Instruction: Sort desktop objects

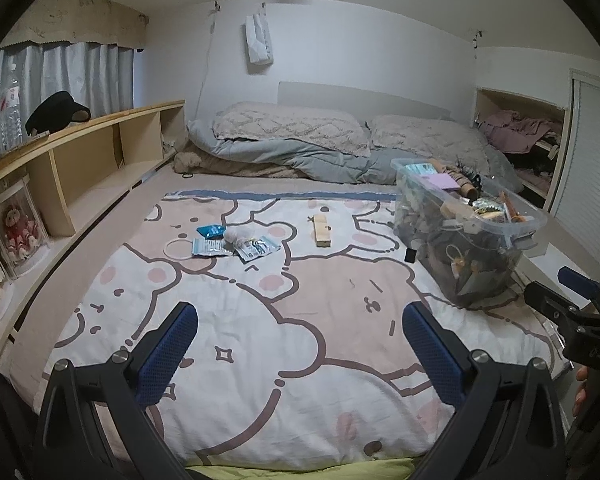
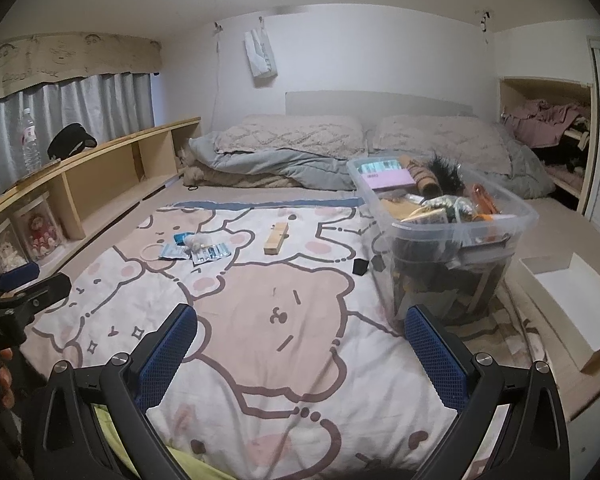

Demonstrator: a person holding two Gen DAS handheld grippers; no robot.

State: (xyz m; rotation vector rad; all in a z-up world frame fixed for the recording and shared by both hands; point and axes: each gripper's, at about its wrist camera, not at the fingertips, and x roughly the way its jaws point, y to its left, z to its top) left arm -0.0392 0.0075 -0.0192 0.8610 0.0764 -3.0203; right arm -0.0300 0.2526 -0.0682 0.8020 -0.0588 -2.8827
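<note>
Two claws: left gripper [image 1: 300, 354] and right gripper [image 2: 301, 354] both spread wide, empty, above the blanket [image 1: 284, 360].
Loose items: block [image 1: 323, 231], packets [image 1: 236, 245], ring [image 1: 178, 248], small black piece [image 1: 410, 256], all on the blanket's far half, well apart from both grippers.
Bin [image 2: 440, 240]: clear, heaped full, at the blanket's right edge; the black piece lies just beside it.
Block handling: likely wood, stiff and light; grip across its narrow sides.
Packets: probably thin, crinkly, slippery; pinch one free edge, since they overlap.
Ring: thin, lying flat; hard to get under on soft bedding.
</note>
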